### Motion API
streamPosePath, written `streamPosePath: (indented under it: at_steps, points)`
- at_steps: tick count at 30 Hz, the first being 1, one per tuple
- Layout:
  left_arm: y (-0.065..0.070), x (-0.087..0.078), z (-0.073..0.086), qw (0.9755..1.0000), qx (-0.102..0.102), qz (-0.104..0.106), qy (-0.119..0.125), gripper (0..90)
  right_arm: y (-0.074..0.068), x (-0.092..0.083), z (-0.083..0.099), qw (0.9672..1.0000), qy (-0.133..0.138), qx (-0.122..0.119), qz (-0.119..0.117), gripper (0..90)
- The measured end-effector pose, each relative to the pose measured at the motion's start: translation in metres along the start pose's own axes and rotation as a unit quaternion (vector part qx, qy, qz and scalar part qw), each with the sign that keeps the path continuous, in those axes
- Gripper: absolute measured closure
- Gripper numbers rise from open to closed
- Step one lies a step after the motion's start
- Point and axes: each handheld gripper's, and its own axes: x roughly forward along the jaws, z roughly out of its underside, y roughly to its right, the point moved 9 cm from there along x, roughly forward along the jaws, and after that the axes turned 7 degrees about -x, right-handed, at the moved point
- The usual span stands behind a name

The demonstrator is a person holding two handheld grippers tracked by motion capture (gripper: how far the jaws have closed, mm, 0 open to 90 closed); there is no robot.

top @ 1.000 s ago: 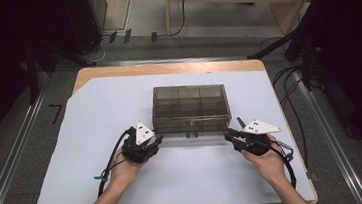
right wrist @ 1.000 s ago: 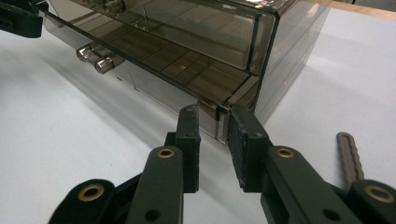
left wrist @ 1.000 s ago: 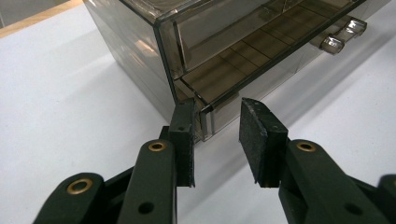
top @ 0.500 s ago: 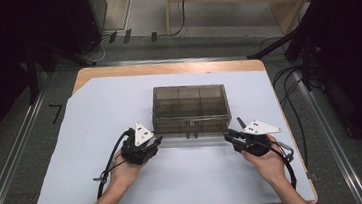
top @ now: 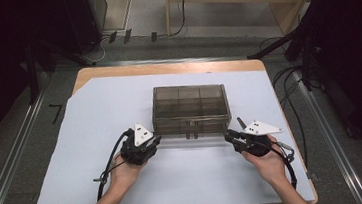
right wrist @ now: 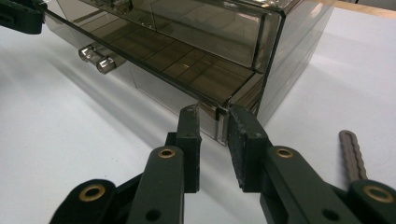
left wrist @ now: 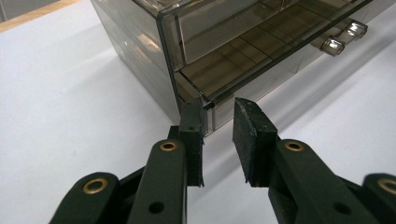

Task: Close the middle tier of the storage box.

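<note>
**Both grippers at the front corners of the smoked plastic box**

While your hands rest on the white sheet (top: 72, 142) that covers the tabletop, the smoked plastic compartment box (top: 190, 108) sits on that sheet near the middle, closer to the far edge than to your edge, its two clear latches (left wrist: 343, 37) facing you. Your left gripper (top: 149, 144) is at the box's front left corner. In the left gripper view its jaws have just been closing and now stand narrowly apart, one pad against the corner's lower rim, the other just off the front wall; whether they pinch the rim you cannot tell from this angle. Your right gripper (top: 231, 138) is at the front right corner. In the right gripper view its jaws are also narrowly parted, the corner's lower edge between their tips. A ribbed grey strip (right wrist: 352, 156) lies on the sheet just beside the right gripper.
</note>
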Motion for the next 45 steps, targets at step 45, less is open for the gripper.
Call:
streamPosePath:
  at_steps: [45]
  points:
    - [0.014, -0.020, 0.007, 0.9994, 0.002, 0.024, -0.023, 74.8, -0.010, -0.014, 0.006, 0.9998, -0.006, -0.012, -0.013, 75.2]
